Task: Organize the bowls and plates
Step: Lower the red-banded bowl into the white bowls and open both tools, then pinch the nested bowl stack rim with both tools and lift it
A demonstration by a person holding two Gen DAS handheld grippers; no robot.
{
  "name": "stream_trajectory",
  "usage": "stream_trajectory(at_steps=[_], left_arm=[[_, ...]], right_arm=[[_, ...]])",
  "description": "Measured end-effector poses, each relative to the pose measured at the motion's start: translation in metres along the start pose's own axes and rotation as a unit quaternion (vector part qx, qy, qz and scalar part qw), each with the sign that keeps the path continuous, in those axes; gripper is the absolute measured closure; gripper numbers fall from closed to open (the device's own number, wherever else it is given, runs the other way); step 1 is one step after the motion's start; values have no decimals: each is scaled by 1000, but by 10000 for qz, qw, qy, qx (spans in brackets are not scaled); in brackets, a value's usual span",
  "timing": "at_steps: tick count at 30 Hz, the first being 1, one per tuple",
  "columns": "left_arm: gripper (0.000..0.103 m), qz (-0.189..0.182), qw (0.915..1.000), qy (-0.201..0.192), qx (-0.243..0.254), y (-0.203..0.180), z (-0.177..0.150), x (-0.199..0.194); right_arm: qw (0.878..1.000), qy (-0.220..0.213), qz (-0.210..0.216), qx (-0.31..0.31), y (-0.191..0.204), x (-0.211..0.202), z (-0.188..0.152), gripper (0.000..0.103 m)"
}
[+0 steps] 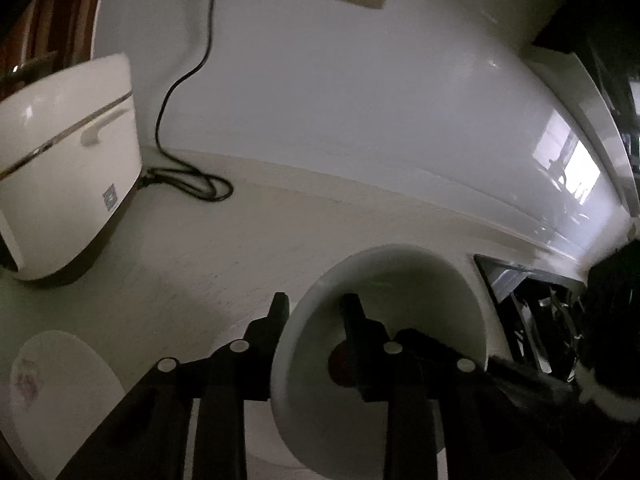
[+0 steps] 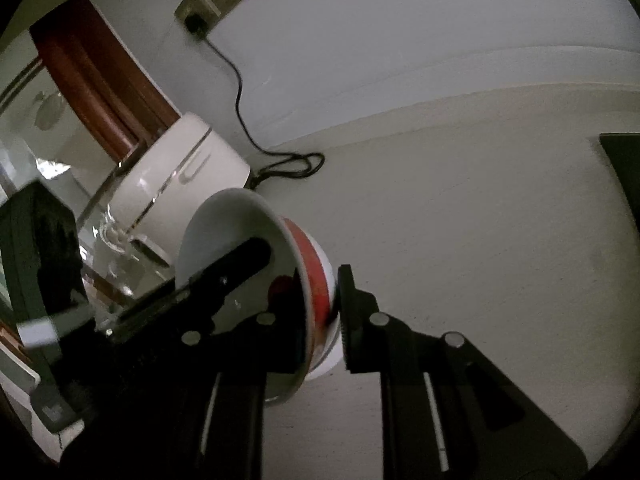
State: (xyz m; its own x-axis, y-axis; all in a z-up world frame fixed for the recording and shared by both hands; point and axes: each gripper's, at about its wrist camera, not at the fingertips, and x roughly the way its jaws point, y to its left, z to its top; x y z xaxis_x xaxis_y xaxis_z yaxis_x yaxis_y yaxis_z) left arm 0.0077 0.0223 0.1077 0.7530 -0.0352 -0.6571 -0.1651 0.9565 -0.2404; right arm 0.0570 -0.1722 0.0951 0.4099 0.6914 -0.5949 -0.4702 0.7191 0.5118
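Observation:
A white bowl (image 1: 424,300) with a red mark inside is held tipped above the pale counter (image 1: 224,248). My left gripper (image 1: 316,312) is shut on its rim, one finger outside and one inside. In the right wrist view the same bowl (image 2: 224,232) shows a red band on its outside. My right gripper (image 2: 316,284) is closed across its wall, one finger inside and one on the red band. A white plate (image 1: 60,396) with a purple flower print lies on the counter at lower left.
A white rice cooker (image 1: 64,160) stands at the back left with its black cord (image 1: 188,80) running up to a wall socket. A metal sink (image 1: 532,308) with dishes is at the right. A glass item (image 2: 116,236) sits by the cooker.

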Motion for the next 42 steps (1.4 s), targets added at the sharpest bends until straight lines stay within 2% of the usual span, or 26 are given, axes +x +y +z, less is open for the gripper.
stream_trajectory(at_steps=[7, 15, 21, 26, 30, 33, 39, 42], left_arm=[[67, 90, 9994, 313, -98, 14, -3, 16], [66, -2, 9986, 471, -246, 31, 0, 34], [66, -1, 9983, 525, -240, 31, -2, 37], [66, 14, 9984, 531, -188, 27, -5, 33], [67, -40, 9985, 491, -228, 29, -5, 29], [68, 8, 9988, 403, -290, 33, -4, 25], [68, 189, 9983, 360, -422, 40, -2, 23], [66, 145, 9980, 382, -493, 42, -2, 24]], right_arm=[[9993, 260, -183, -190, 8, 26, -9, 85], [9977, 151, -327, -573, 16, 36, -19, 82], [9977, -29, -317, -601, 16, 33, -18, 81], [9973, -50, -261, -681, 21, 30, -19, 71], [9933, -24, -399, -1086, 34, 26, -21, 55], [9898, -137, -588, -1288, 40, 20, -21, 51], [9942, -264, -544, -891, 24, 12, -12, 49], [9983, -168, -294, -478, 12, 13, -7, 47]])
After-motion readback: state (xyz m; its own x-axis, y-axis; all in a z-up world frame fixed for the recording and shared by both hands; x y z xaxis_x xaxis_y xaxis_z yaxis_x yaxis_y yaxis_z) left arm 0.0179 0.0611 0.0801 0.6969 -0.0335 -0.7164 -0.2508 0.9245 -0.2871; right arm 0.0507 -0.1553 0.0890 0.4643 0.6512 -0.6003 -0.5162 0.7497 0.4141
